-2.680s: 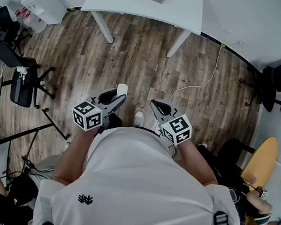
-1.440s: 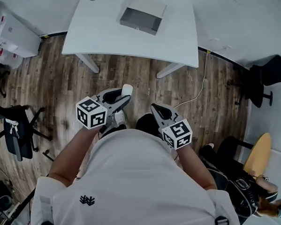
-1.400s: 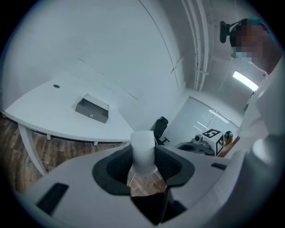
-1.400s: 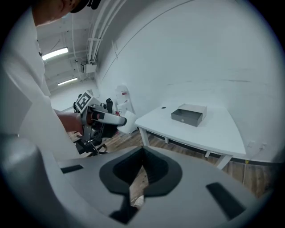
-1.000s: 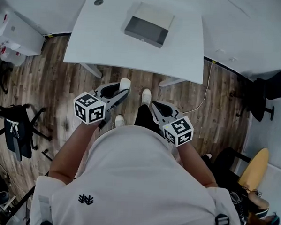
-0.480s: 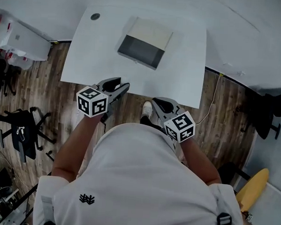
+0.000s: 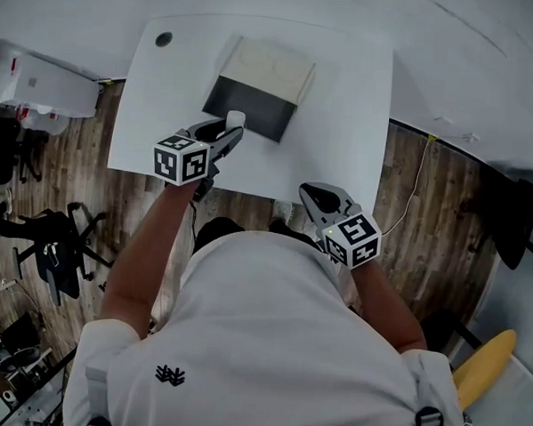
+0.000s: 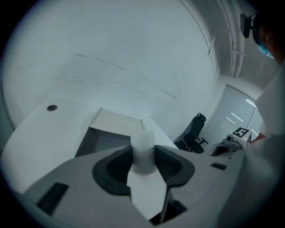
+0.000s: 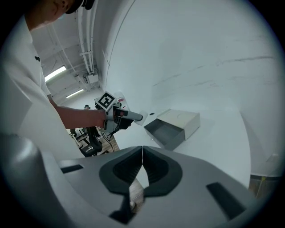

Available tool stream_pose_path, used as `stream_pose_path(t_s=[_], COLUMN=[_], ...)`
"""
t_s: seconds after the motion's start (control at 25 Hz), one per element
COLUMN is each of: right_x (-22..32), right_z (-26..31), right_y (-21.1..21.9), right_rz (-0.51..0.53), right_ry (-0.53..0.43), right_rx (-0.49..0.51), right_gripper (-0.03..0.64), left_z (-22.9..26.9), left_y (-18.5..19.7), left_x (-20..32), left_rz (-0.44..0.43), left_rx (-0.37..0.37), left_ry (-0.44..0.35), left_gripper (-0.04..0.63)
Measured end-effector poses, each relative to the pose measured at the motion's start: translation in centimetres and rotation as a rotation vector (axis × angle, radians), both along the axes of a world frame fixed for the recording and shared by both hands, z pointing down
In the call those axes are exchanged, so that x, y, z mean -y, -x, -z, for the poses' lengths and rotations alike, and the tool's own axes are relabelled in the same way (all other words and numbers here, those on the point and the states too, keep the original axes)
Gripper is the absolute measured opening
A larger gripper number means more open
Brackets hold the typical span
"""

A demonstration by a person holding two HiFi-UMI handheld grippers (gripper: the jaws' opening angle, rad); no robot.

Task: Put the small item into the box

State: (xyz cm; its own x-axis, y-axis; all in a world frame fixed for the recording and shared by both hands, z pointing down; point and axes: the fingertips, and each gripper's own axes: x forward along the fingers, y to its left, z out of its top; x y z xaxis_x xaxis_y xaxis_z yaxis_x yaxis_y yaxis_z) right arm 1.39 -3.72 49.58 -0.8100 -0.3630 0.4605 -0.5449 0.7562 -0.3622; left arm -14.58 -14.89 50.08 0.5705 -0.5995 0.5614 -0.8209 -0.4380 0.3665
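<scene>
Holding the small item (image 8: 143,150), a white roll-like piece, between the jaws of the left gripper (image 7: 232,131). Pressed on from both sides, standing upright in the gap and poking up above the pads. Carried just beside the near side of the box (image 7: 265,65), above the white table (image 7: 342,123). Cannot tell whether already over the opening or a little short of it. Touching neither box nor table, as far as can be seen. Lies open toward the person, with a dark inside in front and a pale lid or back part behind. Seems empty, as far as visible past the gripper.

Judged from this: picking up done, bringing to the box almost done. Left to do: to go a little forward over the dark opening, to lower, to let the jaws apart, to draw back.

Reaching forward with the left forearm over the near table edge, pointing the gripper ahead and somewhat down toward the opening, with the marker cube at the near end. Set back on the other side with the right gripper (image 9: 141,153), at the near table edge, shut tip to tip on nothing. Aimed toward the box too, but well apart from it, with the elbow bent near the body.
</scene>
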Motion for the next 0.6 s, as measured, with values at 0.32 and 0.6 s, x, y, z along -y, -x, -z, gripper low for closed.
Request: stream_pose_path(t_s=[0.32, 0.6], right_x=[1.5, 2.1], right_z=[0.3, -0.9], right_y=[-0.1, -1.2], right_rz=[-0.048, -0.054], right_ry=[0.028, 0.053], right_rx=[0.044, 0.033], right_gripper=[0.008, 0.008], left_z=[-5.5, -9.2], left_y=[1.3, 1.8], left_x=[4.6, 7.2], left_rz=[0.011, 0.03], left_rx=[0.128, 0.204], left_ry=[0.111, 0.198], left_gripper=[0.166, 0.165])
